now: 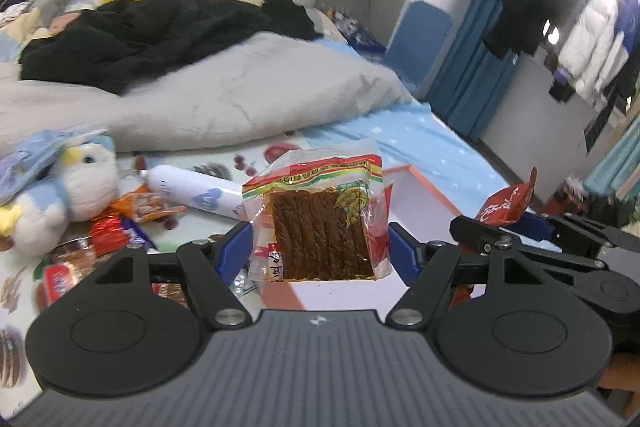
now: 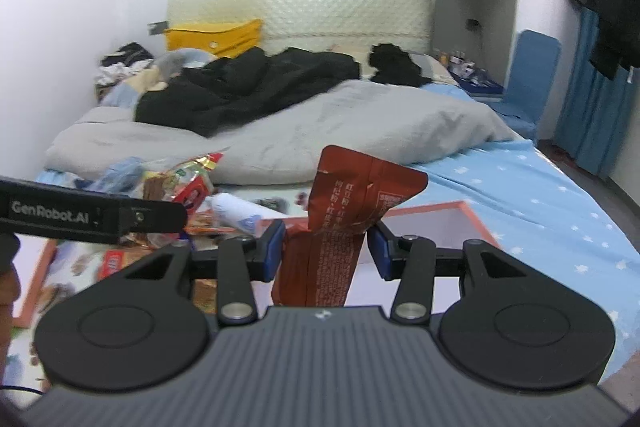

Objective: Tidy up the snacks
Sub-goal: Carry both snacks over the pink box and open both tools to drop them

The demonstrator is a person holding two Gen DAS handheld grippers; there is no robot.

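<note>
My left gripper point(image 1: 320, 251) is shut on a clear packet of brown snack strips point(image 1: 320, 219) with a red, green and yellow top band, held upright above the bed. My right gripper point(image 2: 326, 251) is shut on a dark red foil pouch point(image 2: 340, 215), its crumpled top standing up between the blue pads. That pouch point(image 1: 506, 203) and the right gripper point(image 1: 516, 227) also show at the right of the left wrist view. Below both lies a white box with an orange rim point(image 2: 440, 206), point(image 1: 420, 179). The left gripper's arm point(image 2: 92, 215) crosses the left of the right wrist view.
Several loose snack packets point(image 1: 120, 227) lie on the printed sheet at the left, beside a plush bird point(image 1: 68, 195) and a white tube point(image 1: 192, 191). A grey duvet point(image 2: 320, 123) with black clothes on it fills the bed behind. Blue star sheet point(image 2: 560, 207) spreads to the right.
</note>
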